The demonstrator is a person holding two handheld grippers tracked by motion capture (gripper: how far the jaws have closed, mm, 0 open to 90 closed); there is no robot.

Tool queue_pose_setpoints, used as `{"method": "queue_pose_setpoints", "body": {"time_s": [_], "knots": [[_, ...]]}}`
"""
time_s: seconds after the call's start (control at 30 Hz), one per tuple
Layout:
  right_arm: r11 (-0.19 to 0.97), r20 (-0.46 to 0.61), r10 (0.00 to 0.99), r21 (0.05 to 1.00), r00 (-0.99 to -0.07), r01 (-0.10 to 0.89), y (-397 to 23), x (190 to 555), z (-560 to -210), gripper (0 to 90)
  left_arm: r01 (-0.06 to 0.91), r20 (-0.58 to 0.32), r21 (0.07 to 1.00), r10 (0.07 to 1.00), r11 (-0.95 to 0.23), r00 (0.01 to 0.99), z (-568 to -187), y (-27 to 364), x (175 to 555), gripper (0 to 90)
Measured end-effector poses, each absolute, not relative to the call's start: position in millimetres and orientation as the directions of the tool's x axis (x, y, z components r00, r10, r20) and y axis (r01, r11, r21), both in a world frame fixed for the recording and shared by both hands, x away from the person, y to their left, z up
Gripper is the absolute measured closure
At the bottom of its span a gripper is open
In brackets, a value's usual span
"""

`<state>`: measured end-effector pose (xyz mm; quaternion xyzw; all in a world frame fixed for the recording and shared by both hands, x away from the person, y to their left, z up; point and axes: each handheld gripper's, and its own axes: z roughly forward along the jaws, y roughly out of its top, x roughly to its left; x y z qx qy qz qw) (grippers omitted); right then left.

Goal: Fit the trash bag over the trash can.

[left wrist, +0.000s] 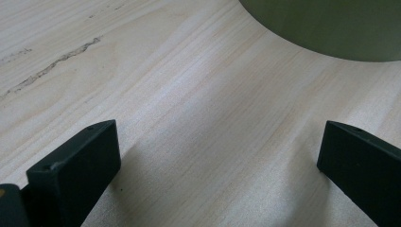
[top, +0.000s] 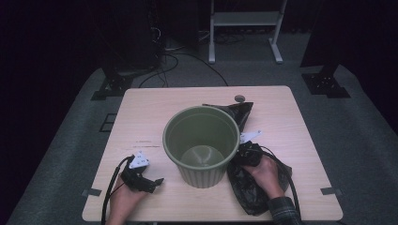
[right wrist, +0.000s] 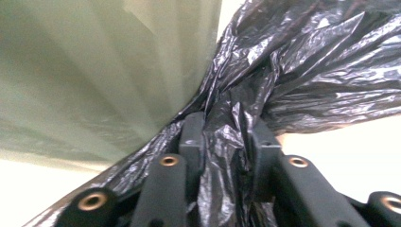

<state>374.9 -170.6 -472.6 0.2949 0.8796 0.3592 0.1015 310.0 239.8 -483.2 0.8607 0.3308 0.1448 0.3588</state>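
A green plastic bin (top: 202, 140) stands upright and empty in the middle of the wooden table (top: 141, 112). A crumpled black plastic bag (top: 248, 187) lies along the bin's right side, running from behind it to the front edge. My right gripper (top: 244, 152) sits against the bin's right wall, shut on a bunched fold of the black bag (right wrist: 227, 137), which fills the gap between its jaws beside the green bin wall (right wrist: 94, 71). My left gripper (top: 157, 182) rests low on the table left of the bin, open, with bare wood between its jaws (left wrist: 217, 156).
The green bin's base (left wrist: 326, 28) curves across the top of the left gripper view. A small dark disc (top: 240, 98) lies near the table's far edge. Beyond the table stand a white frame (top: 244, 28) and dark stands with cables on grey carpet.
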Motion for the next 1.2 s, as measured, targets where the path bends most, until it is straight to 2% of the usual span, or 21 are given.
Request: {"method": "queue_pose_setpoints", "body": {"time_s": [0.1, 0.2, 0.47, 0.97, 1.2], "knots": [[0.561, 0.083, 0.563, 0.692, -0.822, 0.454, -172.5, 373.3, -473.3, 84.6, 0.466, 0.012, 0.714, 0.673, -0.524, 0.739, -483.2, 239.8, 310.0, 0.0], [0.536, 0.148, 0.547, 0.694, -0.824, 0.481, -177.2, 372.6, -475.1, 87.7, 0.466, 0.011, 0.714, 0.673, -0.524, 0.739, -483.2, 239.8, 310.0, 0.0], [0.493, 0.212, 0.525, 0.713, -0.824, 0.498, -193.3, 364.0, -470.4, 87.8, 0.466, 0.011, 0.713, 0.673, -0.524, 0.739, -483.2, 239.8, 310.0, 0.0], [0.43, 0.23, 0.449, 0.792, -0.863, 0.434, -218.0, 339.3, -422.1, 88.3, 0.468, 0.011, 0.714, 0.676, -0.522, 0.737, -483.2, 239.4, 309.8, 0.0], [0.438, 0.208, 0.41, 0.809, -0.888, 0.391, -222.7, 330.5, -397.1, 88.3, 0.469, 0.011, 0.714, 0.678, -0.521, 0.735, -483.2, 239.3, 309.8, 0.0]]}}
